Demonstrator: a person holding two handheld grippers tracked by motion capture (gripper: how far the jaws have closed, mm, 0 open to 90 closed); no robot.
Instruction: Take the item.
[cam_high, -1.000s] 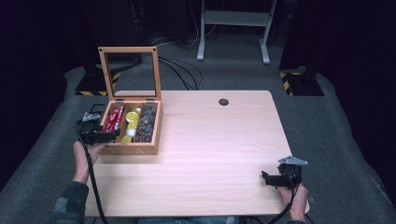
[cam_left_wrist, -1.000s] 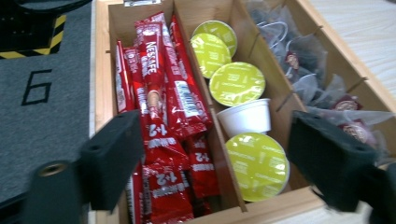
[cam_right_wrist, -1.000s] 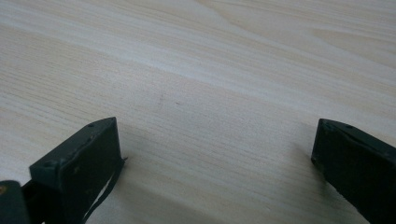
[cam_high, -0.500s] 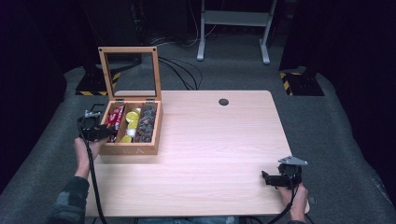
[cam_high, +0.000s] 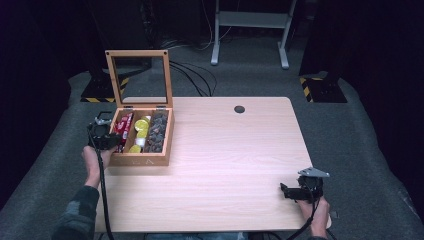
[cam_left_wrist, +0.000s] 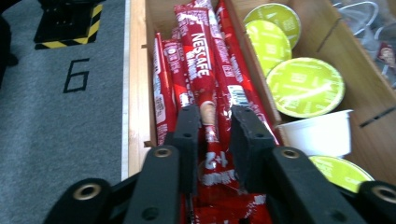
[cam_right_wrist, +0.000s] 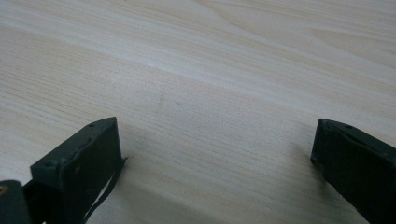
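An open wooden box (cam_high: 137, 160) stands at the table's left, its glass lid (cam_high: 137, 52) upright. Red Nescafe stick sachets (cam_left_wrist: 201, 60) fill its left compartment. My left gripper (cam_left_wrist: 215, 128) reaches into that compartment from the left side of the box (cam_high: 116, 141). Its jaws have just been closing and now pinch one red sachet (cam_left_wrist: 208, 119) between the pads. My right gripper (cam_high: 285, 191) rests low near the table's front right corner, jaws wide apart over bare wood (cam_right_wrist: 215, 144) with nothing between them.
Green-lidded capsules (cam_left_wrist: 304, 86) and a white cup (cam_left_wrist: 317, 133) fill the box's middle compartment, and dark packets (cam_high: 157, 132) the right one. The table (cam_high: 240, 150) has a cable hole (cam_high: 239, 109) at the back. Grey carpet surrounds it, with stand legs (cam_high: 250, 55) behind.
My left gripper has edged slightly closer to the box and lower into its left compartment. The right gripper has stayed where it was.
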